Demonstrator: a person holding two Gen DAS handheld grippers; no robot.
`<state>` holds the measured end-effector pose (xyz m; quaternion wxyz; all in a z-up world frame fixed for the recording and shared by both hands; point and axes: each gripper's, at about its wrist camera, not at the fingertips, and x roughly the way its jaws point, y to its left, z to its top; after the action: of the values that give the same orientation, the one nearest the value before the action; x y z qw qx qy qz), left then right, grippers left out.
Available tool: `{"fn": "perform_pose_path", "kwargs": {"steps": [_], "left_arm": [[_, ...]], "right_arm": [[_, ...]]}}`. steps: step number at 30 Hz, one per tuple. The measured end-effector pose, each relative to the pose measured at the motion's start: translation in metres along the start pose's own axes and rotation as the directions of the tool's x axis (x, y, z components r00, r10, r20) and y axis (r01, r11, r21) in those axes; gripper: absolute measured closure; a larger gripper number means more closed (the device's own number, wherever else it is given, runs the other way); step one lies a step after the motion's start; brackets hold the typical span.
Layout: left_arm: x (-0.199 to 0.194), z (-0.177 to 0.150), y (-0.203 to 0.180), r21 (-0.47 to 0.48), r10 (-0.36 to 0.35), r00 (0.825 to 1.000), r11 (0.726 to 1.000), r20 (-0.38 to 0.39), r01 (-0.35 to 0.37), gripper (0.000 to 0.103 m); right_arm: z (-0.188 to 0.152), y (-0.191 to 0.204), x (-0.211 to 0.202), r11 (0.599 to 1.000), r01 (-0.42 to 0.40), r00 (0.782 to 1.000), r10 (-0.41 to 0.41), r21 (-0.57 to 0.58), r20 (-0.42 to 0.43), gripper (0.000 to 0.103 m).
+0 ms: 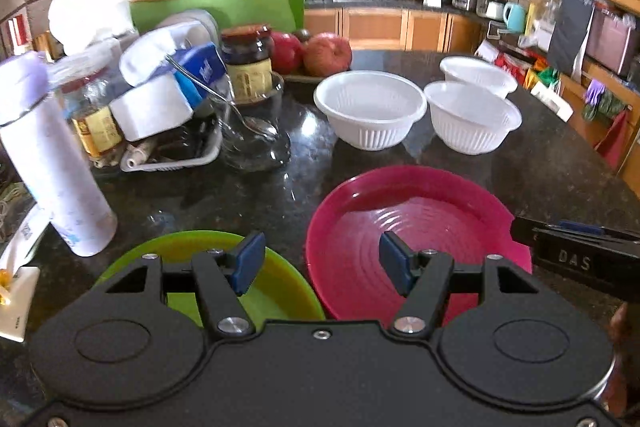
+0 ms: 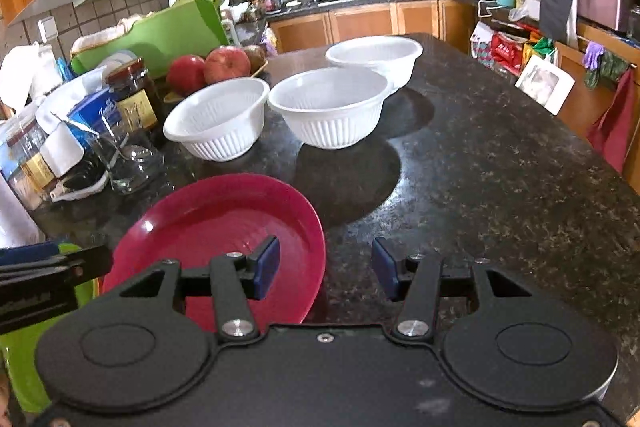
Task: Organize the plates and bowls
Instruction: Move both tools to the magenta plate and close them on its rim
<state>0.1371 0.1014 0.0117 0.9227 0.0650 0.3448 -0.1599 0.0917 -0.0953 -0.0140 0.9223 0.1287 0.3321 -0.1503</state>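
Note:
A pink plate and a green plate lie side by side on the dark granite counter. Three white ribbed bowls stand behind them: one, a second, a third. My left gripper is open, above the gap between the two plates. My right gripper is open, over the right edge of the pink plate. The bowls stand beyond it. The green plate shows at the lower left.
Clutter fills the counter's left: a white bottle, a glass with a spoon, a dark jar, a tray of packets, apples and a green board. Bare counter lies to the right.

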Motion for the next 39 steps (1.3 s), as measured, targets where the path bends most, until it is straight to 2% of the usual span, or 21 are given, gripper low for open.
{"fn": "perform_pose_path", "kwargs": {"steps": [3, 8, 10, 17, 22, 27, 35, 39], "left_arm": [[0.008, 0.000, -0.003, -0.003, 0.015, 0.999, 1.000, -0.031, -0.015, 0.037], [0.012, 0.000, -0.006, -0.013, 0.027, 0.998, 1.000, -0.052, -0.028, 0.038], [0.014, 0.000, -0.007, -0.012, 0.037, 0.998, 0.999, -0.056, -0.038, 0.043], [0.023, 0.003, -0.008, -0.006, 0.054, 0.994, 0.998, -0.090, -0.055, 0.055], [0.027, 0.004, -0.005, 0.002, 0.037, 0.994, 0.999, -0.106, -0.037, 0.061], [0.030, 0.007, -0.001, 0.018, 0.007, 0.994, 1.000, -0.107, -0.005, 0.069], [0.045, 0.010, -0.001, 0.056, -0.020, 0.987, 0.998, -0.158, 0.029, 0.070], [0.047, 0.008, -0.004, 0.079, -0.012, 0.985, 0.997, -0.171, 0.025, 0.071]], "right_arm": [[0.000, -0.001, 0.007, 1.000, -0.015, 1.000, 0.015, -0.023, -0.023, 0.051], [0.002, -0.006, 0.015, 0.998, -0.040, 0.998, 0.038, -0.043, -0.059, 0.061], [0.003, -0.007, 0.017, 0.998, -0.047, 0.997, 0.044, -0.051, -0.069, 0.068], [0.004, -0.007, 0.017, 0.994, -0.071, 0.995, 0.065, -0.078, -0.075, 0.075], [0.003, -0.005, 0.015, 0.994, -0.068, 0.996, 0.062, -0.087, -0.070, 0.080], [0.001, -0.005, 0.014, 0.995, -0.046, 0.998, 0.041, -0.088, -0.057, 0.081], [-0.001, -0.003, 0.014, 0.996, -0.020, 0.998, 0.016, -0.088, -0.055, 0.081], [0.000, -0.006, 0.020, 0.999, -0.010, 0.995, 0.005, -0.053, -0.096, 0.080]]}}
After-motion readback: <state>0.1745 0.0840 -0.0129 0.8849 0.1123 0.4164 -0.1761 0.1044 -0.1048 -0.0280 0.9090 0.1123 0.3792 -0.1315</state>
